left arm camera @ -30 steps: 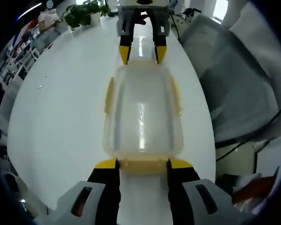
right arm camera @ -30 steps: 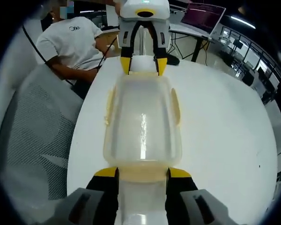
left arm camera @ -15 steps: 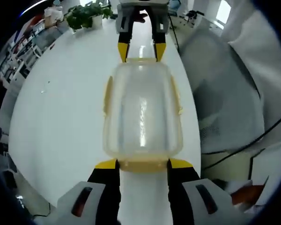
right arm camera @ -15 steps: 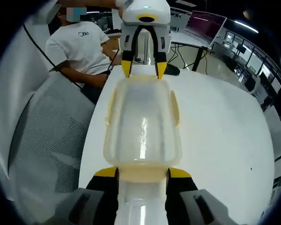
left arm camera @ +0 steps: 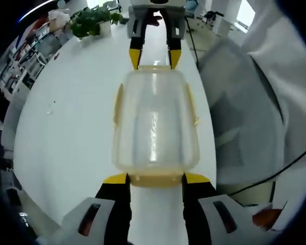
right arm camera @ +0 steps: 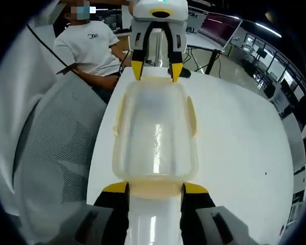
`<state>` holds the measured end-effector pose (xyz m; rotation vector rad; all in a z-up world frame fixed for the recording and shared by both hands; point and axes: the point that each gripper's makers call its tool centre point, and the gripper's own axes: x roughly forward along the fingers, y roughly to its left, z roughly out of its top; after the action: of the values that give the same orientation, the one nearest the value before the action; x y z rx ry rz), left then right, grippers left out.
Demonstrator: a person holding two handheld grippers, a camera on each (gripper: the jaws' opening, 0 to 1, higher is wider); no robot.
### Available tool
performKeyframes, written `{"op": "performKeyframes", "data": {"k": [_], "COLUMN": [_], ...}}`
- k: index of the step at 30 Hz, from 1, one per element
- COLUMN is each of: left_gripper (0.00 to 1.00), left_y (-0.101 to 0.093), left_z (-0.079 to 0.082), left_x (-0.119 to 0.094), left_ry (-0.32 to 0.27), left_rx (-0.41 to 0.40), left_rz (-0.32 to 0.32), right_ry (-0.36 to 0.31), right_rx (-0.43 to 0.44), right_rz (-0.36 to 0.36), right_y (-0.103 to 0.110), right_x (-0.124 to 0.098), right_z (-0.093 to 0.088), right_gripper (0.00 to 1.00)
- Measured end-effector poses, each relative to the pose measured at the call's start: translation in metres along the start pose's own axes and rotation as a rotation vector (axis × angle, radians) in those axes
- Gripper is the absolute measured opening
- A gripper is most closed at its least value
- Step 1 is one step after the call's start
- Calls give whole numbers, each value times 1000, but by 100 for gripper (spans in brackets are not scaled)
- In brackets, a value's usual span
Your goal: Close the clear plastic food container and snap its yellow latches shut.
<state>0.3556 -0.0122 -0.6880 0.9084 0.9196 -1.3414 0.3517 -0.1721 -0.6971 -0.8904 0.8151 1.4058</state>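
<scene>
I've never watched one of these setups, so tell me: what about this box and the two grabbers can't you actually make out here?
- Left gripper view: the near end latch of the container sits between the left gripper tips; snapped or not is unclear.
- Right gripper view: the same at the right gripper with its near latch.
- Both views: the side latches are pale and blurred; their state is unclear.

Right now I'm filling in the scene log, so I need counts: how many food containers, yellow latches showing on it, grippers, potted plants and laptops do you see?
Clear food container: 1
Yellow latches: 4, at the near end, far end, and long sides and
Grippers: 2, the left gripper and the right gripper
Potted plant: 1
Laptop: 1
Total: 9
</scene>
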Motion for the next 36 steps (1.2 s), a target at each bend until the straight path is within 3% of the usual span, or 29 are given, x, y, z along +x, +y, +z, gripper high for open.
{"op": "performKeyframes", "data": {"k": [36], "left_gripper": [37], "left_y": [7], "left_z": [113], "left_x": [55], "left_ry": [15], "left_rx": [68], "left_rz": [-13], "right_ry": [37], "right_rx": [42], "right_rz": [-14], "right_y": [3], "right_x": [-55], "right_z": [-114], "right_gripper": [37]}}
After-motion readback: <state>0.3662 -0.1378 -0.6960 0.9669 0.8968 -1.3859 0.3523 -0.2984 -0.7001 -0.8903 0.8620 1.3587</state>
